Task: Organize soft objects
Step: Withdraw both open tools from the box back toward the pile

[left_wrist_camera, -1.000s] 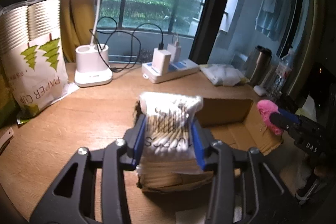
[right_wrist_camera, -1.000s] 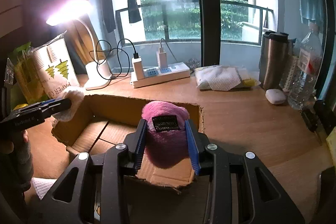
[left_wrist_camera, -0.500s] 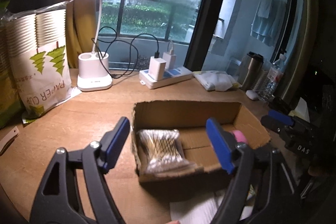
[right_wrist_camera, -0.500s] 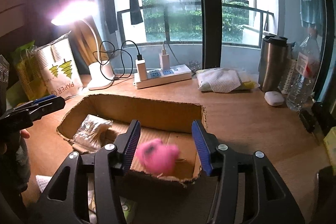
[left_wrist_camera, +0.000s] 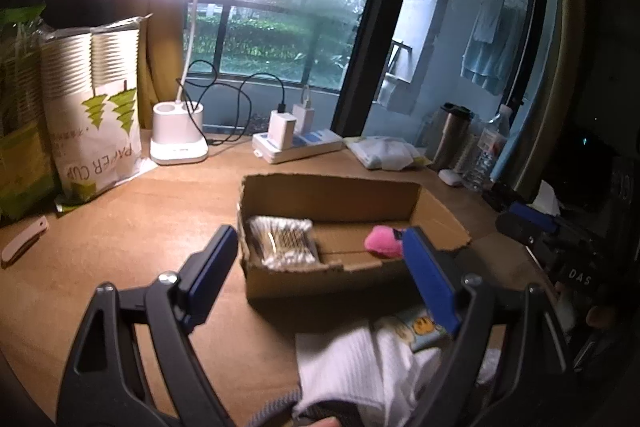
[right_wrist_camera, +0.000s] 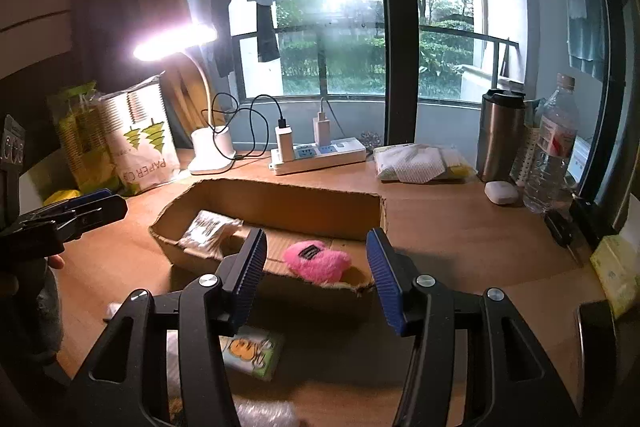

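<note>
An open cardboard box point(left_wrist_camera: 328, 193) point(right_wrist_camera: 288, 201) lies on the wooden desk. Inside it, a clear pack of cotton swabs point(left_wrist_camera: 282, 241) point(right_wrist_camera: 210, 229) lies at the left end and a pink plush toy point(left_wrist_camera: 384, 242) point(right_wrist_camera: 318, 261) at the right end. My left gripper point(left_wrist_camera: 320, 277) is open and empty, above the box's near wall. My right gripper point(right_wrist_camera: 316, 277) is open and empty, just in front of the pink toy. A white cloth point(left_wrist_camera: 360, 359) and a small packet with a yellow cartoon face point(left_wrist_camera: 420, 327) point(right_wrist_camera: 248, 351) lie on the desk in front of the box.
A lit desk lamp point(left_wrist_camera: 180, 143), a power strip point(left_wrist_camera: 296, 147) point(right_wrist_camera: 320, 155) and a paper-cup bag point(left_wrist_camera: 92, 123) stand behind the box. A folded white pack point(right_wrist_camera: 420, 165), a steel tumbler point(right_wrist_camera: 500, 135), a water bottle point(right_wrist_camera: 552, 147) and a white earbud case point(right_wrist_camera: 500, 191) sit at the right.
Both grippers opened and dropped their loads: the swab pack and the pink toy now lie in the box. Both grippers have since pulled back toward the near side.
</note>
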The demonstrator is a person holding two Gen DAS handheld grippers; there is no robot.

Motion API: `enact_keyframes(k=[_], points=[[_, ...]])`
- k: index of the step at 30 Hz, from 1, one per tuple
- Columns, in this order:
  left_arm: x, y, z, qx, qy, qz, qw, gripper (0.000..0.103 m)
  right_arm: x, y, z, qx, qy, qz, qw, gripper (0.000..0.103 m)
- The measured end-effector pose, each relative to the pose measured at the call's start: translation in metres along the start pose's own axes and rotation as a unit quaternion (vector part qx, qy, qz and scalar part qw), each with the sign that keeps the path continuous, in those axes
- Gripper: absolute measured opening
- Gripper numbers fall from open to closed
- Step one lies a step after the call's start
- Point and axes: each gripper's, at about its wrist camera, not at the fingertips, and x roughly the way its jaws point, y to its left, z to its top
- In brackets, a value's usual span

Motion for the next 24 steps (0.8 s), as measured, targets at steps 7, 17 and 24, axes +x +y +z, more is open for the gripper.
enact_keyframes(k=[7, 17, 24], points=[[-0.004, -0.008, -0.019, 0.011, 0.017, 0.004, 0.9998, 0.086, -0.011, 0.006, -0.014, -0.002, 0.011, 0.004, 1.0, 0.055], [-0.005, -0.03, -0.042, 0.032, 0.041, -0.003, 0.9986, 0.086, -0.02, 0.018, -0.027, -0.007, 0.021, 0.02, 1.0, 0.055], [-0.005, -0.048, -0.057, 0.06, 0.061, -0.003, 0.9964, 0.086, -0.023, 0.024, -0.045, -0.016, 0.042, 0.031, 0.999, 0.055]])
